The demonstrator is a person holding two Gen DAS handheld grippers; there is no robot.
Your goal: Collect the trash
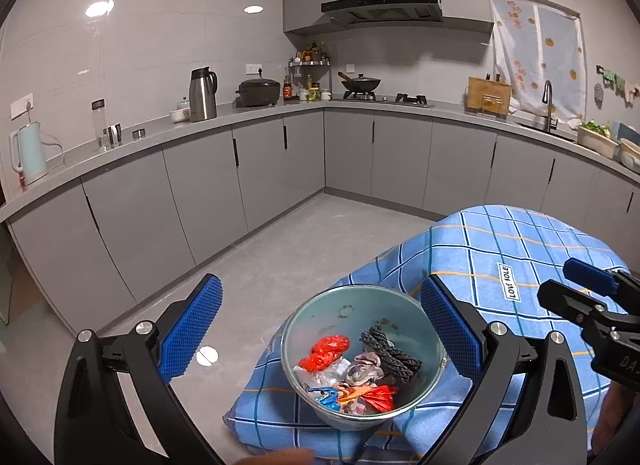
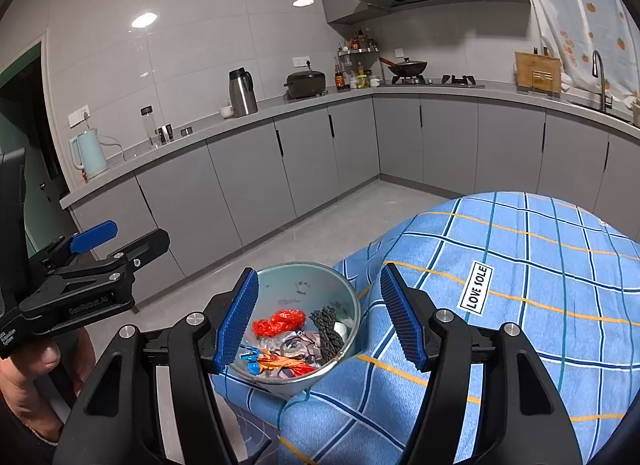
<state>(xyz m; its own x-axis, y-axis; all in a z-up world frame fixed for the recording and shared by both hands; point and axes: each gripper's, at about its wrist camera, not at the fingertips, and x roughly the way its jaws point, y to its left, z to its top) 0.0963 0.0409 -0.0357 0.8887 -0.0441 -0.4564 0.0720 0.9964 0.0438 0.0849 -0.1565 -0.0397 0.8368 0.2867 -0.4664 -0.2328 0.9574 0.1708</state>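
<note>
We see bowl [image 1: 362,357] on blue checked cloth [image 1: 520,257] at desk's 7 o'clock corner, mouth up, trash [image 1: 352,369] heaped inside. We hold left gripper [image 1: 320,329] wide apart astride bowl, nothing clamped. Right gripper [image 2: 318,319] apart, empty, just at bowl's 3 o'clock. Black braided strip [image 1: 390,353] runs 10-to-4. Collection looks done, we judge.

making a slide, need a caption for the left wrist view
Open left tongs hover over a metal bowl of wrappers on a blue checked cloth.

Left gripper [image 1: 320,329] jaws spread wide, right gripper [image 2: 320,319] partly spread, both angled downward
</note>
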